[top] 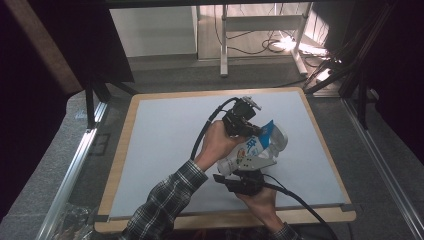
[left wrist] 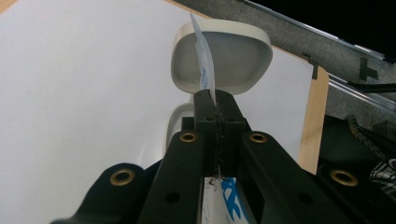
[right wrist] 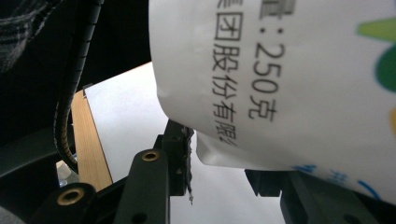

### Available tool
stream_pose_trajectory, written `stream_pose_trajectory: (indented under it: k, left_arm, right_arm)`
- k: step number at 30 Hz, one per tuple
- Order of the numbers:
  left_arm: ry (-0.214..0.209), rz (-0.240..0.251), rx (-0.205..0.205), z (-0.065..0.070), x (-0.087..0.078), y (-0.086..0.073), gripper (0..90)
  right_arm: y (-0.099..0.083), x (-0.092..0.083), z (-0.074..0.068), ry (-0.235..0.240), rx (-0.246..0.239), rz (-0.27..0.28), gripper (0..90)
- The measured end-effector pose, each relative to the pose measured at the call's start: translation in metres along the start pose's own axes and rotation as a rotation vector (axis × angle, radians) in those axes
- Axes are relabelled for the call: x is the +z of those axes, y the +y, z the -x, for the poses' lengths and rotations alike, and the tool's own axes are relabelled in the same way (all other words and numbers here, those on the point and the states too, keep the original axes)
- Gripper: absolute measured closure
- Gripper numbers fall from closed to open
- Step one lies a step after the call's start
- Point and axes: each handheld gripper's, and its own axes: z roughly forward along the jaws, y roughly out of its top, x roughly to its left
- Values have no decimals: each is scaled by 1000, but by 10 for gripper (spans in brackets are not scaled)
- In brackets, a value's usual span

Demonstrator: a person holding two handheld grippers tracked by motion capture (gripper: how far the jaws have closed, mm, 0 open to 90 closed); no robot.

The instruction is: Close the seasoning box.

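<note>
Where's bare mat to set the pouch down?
Free: the pale blue mat left of the plaid sleeve, out to the wooden table edge, and the far strip behind the left gripper. Crowded: right of centre, where both grippers hold the white and blue pouch over the white bowl.

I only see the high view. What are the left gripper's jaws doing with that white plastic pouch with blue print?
Observer: The left gripper has its jaws shut on the thin top edge of the white plastic pouch with blue print.
Operator: What's beyond it?
Observer: A white rounded-square bowl, straight ahead of those jaws.
Operator: And the right gripper?
Observer: The right gripper has the pouch's lower end between its jaws; I cannot tell whether they press it.
</note>
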Motion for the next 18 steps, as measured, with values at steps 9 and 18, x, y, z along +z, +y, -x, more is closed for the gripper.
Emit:
stream_pose_trajectory:
  k: [9,18]
  left_arm:
    - [-12,18,11,1,-2,-1,896]
    - [-15,31,16,0,-6,-5,895]
  right_arm:
    - [-2,0,2,-17,-2,-11,637]
    - [-5,1,5,-29,14,-25,626]
